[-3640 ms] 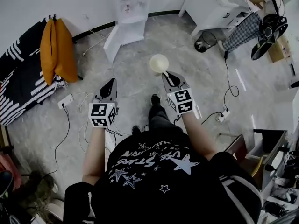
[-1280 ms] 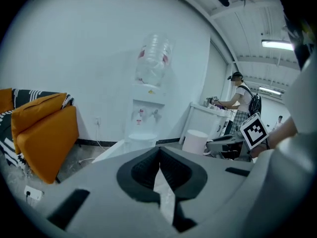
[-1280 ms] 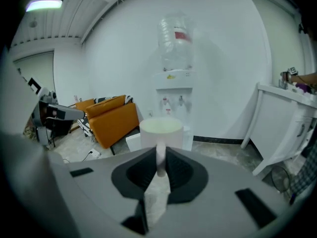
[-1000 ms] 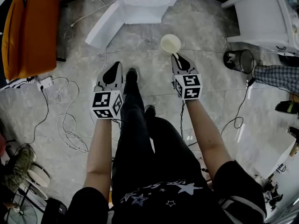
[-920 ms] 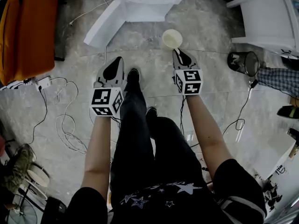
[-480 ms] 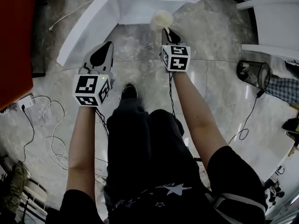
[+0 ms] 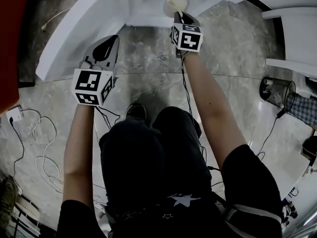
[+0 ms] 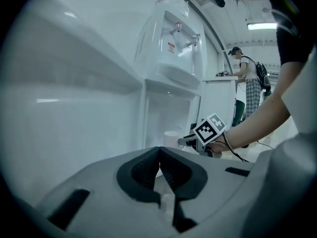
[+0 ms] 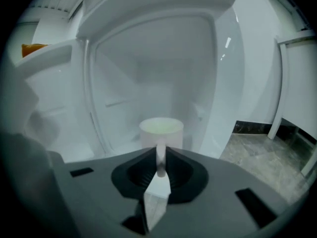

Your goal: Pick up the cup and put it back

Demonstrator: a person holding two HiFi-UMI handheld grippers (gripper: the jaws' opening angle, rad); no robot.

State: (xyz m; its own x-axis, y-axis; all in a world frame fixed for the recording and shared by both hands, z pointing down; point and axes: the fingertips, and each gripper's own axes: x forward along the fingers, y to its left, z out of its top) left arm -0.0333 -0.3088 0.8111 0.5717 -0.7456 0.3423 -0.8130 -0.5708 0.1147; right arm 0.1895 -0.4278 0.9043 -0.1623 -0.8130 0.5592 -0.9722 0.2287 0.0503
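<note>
**A:** Which step is this?

**B:** The putting back, I'd judge. At lower centre of the right gripper view, the right hand-held gripper [image 9: 161, 166] is clamped on the handle of the white mug [image 9: 161, 129]. The mug is upright at the mouth of the open lower compartment [image 9: 148, 78] of the water dispenser [image 8: 171, 48].

**A:** The other one?

**B:** The left hand-held gripper [image 8: 159, 156] has its jaws together with nothing between them.

**A:** What next?

**B:** Probably carry the mug inside, set it level on the compartment floor, then release.

**A:** Count?

**B:** One mug, two hand-held grippers, one dispenser. Far back, one person [image 8: 249, 83] stands by a desk [image 8: 218, 81].
</note>
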